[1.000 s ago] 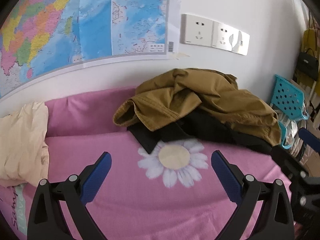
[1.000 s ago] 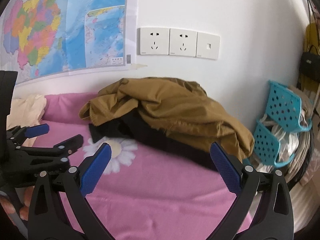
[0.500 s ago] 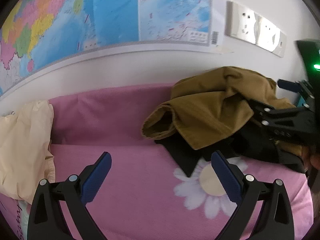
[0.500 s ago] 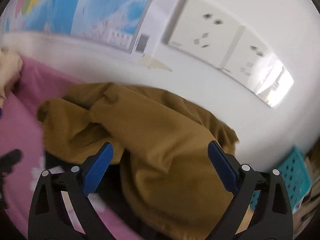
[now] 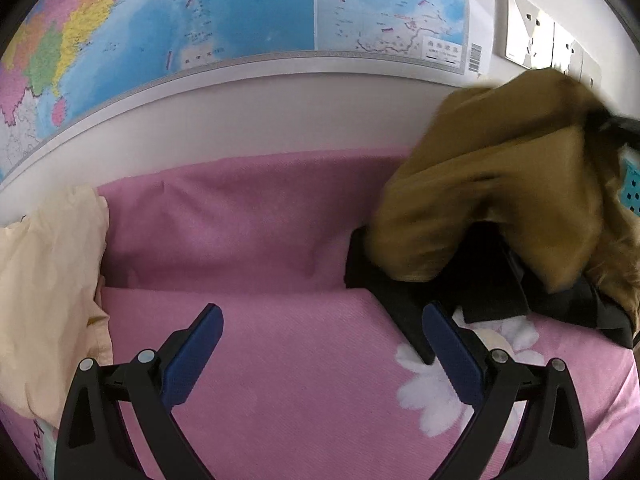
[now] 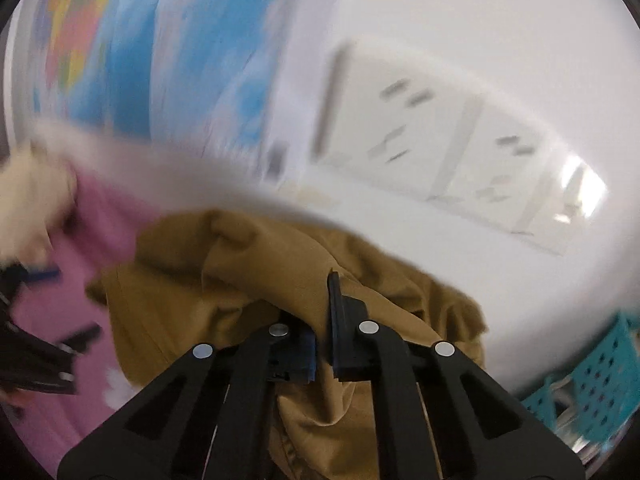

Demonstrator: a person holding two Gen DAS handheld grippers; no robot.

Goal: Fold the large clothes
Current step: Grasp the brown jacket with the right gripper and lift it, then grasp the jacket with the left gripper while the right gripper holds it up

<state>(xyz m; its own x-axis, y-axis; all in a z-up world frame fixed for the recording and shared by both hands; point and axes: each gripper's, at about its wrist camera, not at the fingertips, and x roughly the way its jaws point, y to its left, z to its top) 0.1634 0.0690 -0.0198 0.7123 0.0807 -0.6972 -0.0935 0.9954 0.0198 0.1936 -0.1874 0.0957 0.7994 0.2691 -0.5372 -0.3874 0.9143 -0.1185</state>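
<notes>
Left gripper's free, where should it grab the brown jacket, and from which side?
Probably the brown jacket at its low rounded edge by the black lining. The left gripper, jaws open, would come in from the jacket's left over bare pink sheet; the right gripper already pinches the upper fold.

Your left gripper (image 5: 322, 344) is a matte black frame of angular, cut-out struts, each finger faced with a ribbed dark-blue pad and pinned with round silver screws. Your right gripper (image 6: 322, 344) is built the same: black triangular struts, four silver screw heads in a row, blue padding showing on the inner finger faces.
</notes>
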